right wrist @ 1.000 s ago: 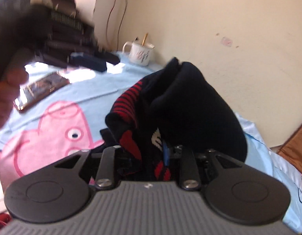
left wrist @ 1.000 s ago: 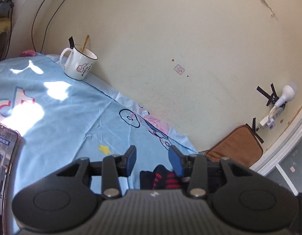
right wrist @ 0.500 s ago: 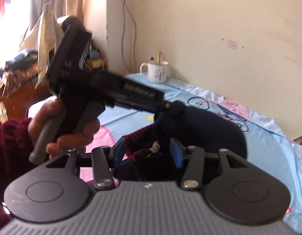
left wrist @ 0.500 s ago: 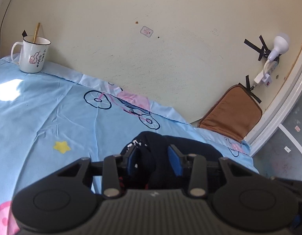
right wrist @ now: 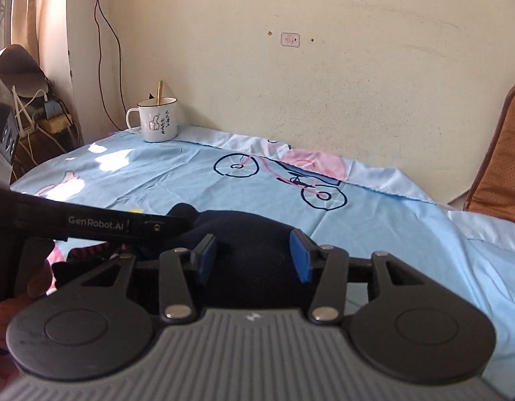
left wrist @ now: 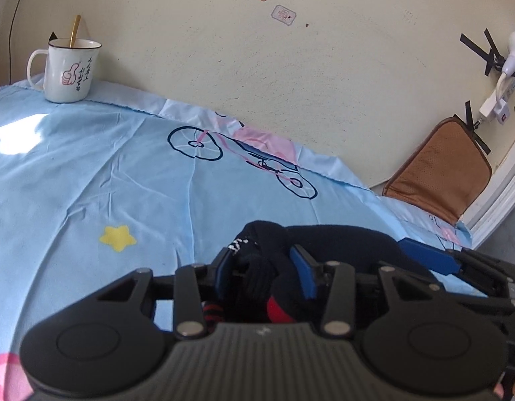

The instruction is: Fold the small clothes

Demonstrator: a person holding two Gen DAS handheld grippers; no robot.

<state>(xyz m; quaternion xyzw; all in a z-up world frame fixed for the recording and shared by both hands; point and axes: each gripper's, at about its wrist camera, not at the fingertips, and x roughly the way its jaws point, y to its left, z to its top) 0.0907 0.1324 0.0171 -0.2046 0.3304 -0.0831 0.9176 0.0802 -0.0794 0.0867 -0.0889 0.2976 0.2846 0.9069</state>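
While the dark garment lay bunched on the bedsheet, the entries stood as follows.

Garment: a small black knit piece (left wrist: 337,244), with red stripes and a bit of white lettering showing at its near edge; probably a sock or child's jumper, not certain. It sat in a rounded heap on the near part of the sheet, directly ahead of both tools.

Left gripper (left wrist: 264,269): blue pads apart, with a fold of the black knit bulging up between them. Whether the pads pressed the cloth could not be told; they looked slack.

Right gripper (right wrist: 254,257): pads (right wrist: 299,255) held wide, straddling the top of the heap without closing on it. The left tool's finger crossed in from the left in this view, its tip at the heap's left edge.

Bedsheet (left wrist: 130,180): light blue, printed with a bicycle and a yellow star (left wrist: 117,238); wrinkled, sunlit at the far left.

Mug (left wrist: 68,68): white, thumbs-up print, a utensil handle standing in it; against the wall, well apart from the garment.

Cushion (left wrist: 437,173): brown, leaning on the wall at the right.

Step in hand: judged to be a regrasp, or a release after a fold.

Next move: likely calls for spreading or flattening the heap, then pinching one edge to carry it over.
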